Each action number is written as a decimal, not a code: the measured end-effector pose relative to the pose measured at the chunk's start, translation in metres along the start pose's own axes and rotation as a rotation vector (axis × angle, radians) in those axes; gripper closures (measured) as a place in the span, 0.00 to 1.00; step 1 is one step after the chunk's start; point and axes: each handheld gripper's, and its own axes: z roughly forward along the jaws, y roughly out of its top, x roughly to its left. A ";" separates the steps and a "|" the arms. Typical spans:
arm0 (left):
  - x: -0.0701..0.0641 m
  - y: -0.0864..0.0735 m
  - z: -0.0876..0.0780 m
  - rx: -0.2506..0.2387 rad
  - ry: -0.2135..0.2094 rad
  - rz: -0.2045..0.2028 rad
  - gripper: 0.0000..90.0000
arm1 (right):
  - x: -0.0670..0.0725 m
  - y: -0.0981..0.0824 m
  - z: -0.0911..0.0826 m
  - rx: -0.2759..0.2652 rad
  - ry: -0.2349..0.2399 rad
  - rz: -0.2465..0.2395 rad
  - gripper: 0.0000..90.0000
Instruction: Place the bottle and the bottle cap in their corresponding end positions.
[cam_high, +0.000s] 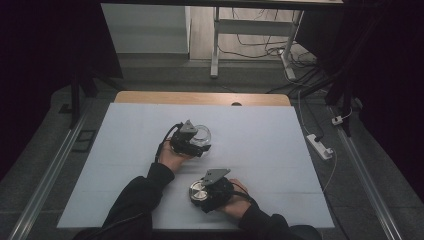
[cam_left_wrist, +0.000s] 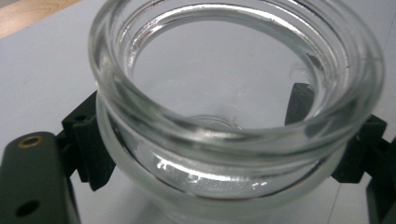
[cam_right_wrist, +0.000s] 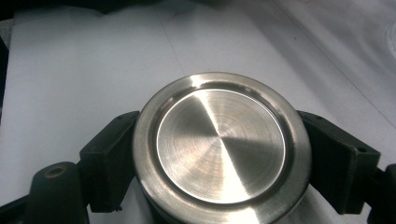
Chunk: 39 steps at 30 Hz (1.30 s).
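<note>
A clear glass jar (cam_high: 203, 133) with an open mouth stands on the white table cover (cam_high: 260, 135), left of centre. My left gripper (cam_high: 200, 144) is shut on it; in the left gripper view the black pads (cam_left_wrist: 91, 149) press both sides of the jar (cam_left_wrist: 233, 116) just under its thick rim. Nearer the front edge, a round brushed-metal lid (cam_high: 198, 190) sits in my right gripper (cam_high: 201, 196). In the right gripper view the lid (cam_right_wrist: 222, 144) lies face up, and the pads (cam_right_wrist: 109, 158) clamp its rim from both sides.
The white cover leaves a strip of wooden tabletop (cam_high: 200, 97) showing at the far edge. On the floor to the right lie a white power strip (cam_high: 320, 146) and cables. A white desk frame (cam_high: 216, 45) stands beyond the table.
</note>
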 end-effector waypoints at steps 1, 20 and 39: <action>0.000 0.000 0.000 0.001 0.000 0.000 0.16 | 0.000 0.000 0.000 0.001 0.000 0.000 0.20; 0.001 0.003 0.000 0.016 -0.024 -0.010 0.12 | 0.000 0.003 0.001 0.002 0.005 0.045 0.11; 0.008 0.007 -0.010 0.003 -0.079 -0.043 0.00 | -0.002 0.008 -0.008 -0.045 0.024 0.100 0.00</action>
